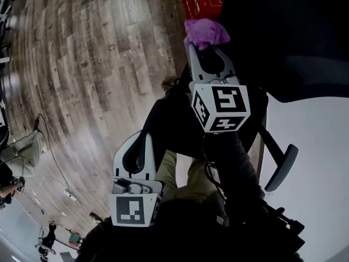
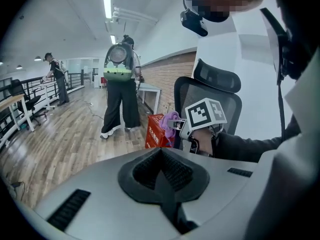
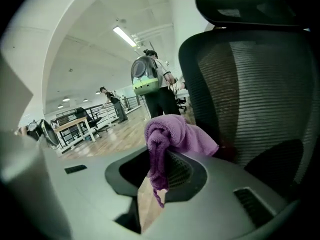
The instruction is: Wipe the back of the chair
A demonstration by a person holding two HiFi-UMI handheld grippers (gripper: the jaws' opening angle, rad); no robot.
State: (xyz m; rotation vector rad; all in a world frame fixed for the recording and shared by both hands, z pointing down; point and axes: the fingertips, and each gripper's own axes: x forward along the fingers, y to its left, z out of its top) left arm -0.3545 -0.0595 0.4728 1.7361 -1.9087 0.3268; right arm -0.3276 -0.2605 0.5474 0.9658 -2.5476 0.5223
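Bright ceiling lights; fisheye-warped, dark edges

A bunched purple cloth hangs pinched in the right gripper. Just beside it stands the black mesh chair back, upright.

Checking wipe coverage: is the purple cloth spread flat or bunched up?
Bunched: the cloth sits crumpled in a wad, pinched by the right tongs.

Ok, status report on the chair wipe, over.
Right claw shut on purple cloth. Left claw shut, empty, clear of the chair. Cloth beside chair back, contact unclear. Nothing between them.
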